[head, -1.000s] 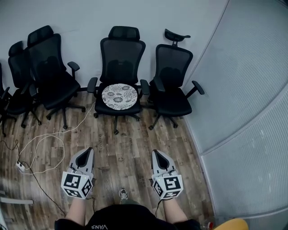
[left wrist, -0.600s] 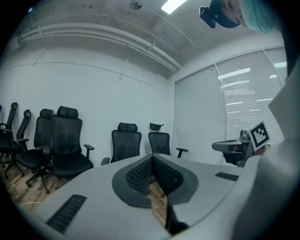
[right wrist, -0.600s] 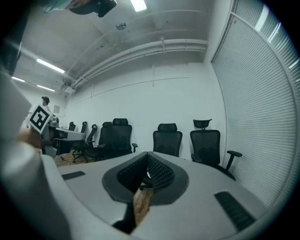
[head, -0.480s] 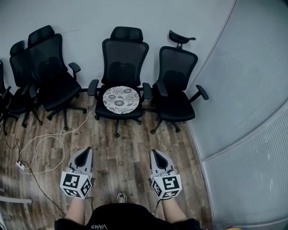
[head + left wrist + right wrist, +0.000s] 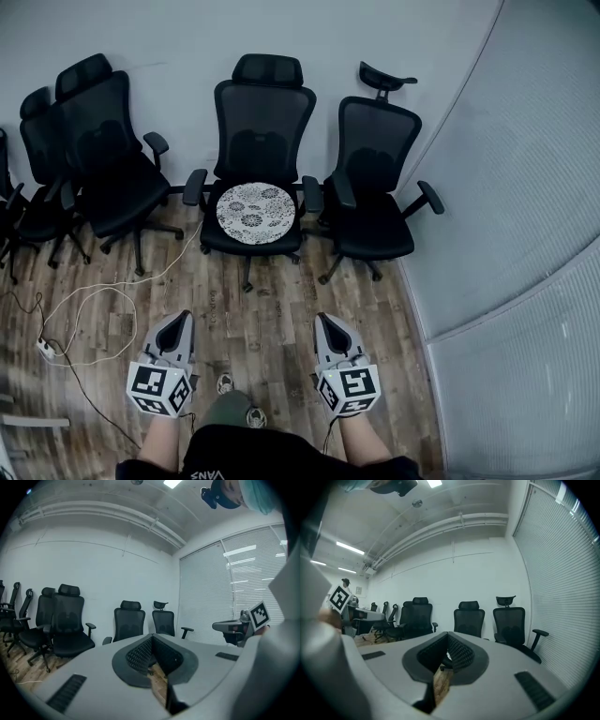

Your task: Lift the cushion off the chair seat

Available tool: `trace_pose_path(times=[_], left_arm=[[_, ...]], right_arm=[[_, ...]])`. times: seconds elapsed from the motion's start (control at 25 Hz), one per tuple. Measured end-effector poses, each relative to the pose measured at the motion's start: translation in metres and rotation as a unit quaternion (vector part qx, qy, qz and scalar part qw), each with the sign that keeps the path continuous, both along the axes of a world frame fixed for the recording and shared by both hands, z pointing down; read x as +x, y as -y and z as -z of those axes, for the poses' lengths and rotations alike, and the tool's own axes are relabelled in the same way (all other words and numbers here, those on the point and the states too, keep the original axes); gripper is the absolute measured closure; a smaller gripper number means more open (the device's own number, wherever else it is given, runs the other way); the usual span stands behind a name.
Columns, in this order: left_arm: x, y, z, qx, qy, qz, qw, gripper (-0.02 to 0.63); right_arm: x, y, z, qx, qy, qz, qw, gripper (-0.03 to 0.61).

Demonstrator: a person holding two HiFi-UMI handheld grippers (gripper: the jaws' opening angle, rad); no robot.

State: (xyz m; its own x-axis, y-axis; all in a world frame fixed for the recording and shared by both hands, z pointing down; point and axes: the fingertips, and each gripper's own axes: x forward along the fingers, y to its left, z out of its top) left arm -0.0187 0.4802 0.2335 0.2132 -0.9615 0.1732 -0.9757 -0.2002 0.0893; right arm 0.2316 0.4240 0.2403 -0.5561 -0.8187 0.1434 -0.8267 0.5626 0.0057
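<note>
- The left tool (image 5: 178, 322) has its jaws together with nothing between them. It is held low over the wood floor (image 5: 272, 300), well apart from the chairs.
- The cushion (image 5: 255, 213) is round and white with a dark floral print. It lies flat and untouched on the seat of the middle chair (image 5: 264, 117), between the armrests.
- The right tool (image 5: 328, 323) is likewise closed and empty, alongside the left one.
- Step, as I judge it: the approach, with no lift begun. The next move calls for reaching the middle chair, opening both tools and taking the cushion's rim on either side before raising it.
- Writing: the dark top (image 5: 234, 459) bears "VANS", seen upside down. The tools' cubes carry only square markers.
</note>
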Motion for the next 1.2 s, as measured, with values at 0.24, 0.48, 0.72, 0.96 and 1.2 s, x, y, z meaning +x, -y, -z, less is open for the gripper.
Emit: trace_pose_path(times=[0.24,0.48,0.72,0.96,1.2], left_arm=[[-0.014,0.041,0.000,0.001,-0.003,-0.013,0.9999,0.603],[-0.027,0.081,0.005,0.004,-0.004,-0.025,0.9997,0.603],[-0.040,0.112,0.006,0.006,-0.004,-0.036,0.9993,0.603],[-0.058,0.137,0.004,0.001,-0.006,-0.045,0.9990,0.603],[-0.072,0.163,0.003,0.001,-0.004,-0.059,0.9982,0.603]], right_arm=[[-0.015,0.036,0.003,0.004,-0.001,-0.011,1.000,0.561],[-0.028,0.069,0.010,0.007,0.000,-0.022,1.000,0.561],[-0.043,0.098,0.009,0.008,-0.001,-0.030,1.000,0.561],[-0.061,0.120,0.010,0.005,-0.001,-0.039,0.999,0.561],[-0.074,0.142,0.005,0.003,-0.001,-0.058,0.998,0.561]])
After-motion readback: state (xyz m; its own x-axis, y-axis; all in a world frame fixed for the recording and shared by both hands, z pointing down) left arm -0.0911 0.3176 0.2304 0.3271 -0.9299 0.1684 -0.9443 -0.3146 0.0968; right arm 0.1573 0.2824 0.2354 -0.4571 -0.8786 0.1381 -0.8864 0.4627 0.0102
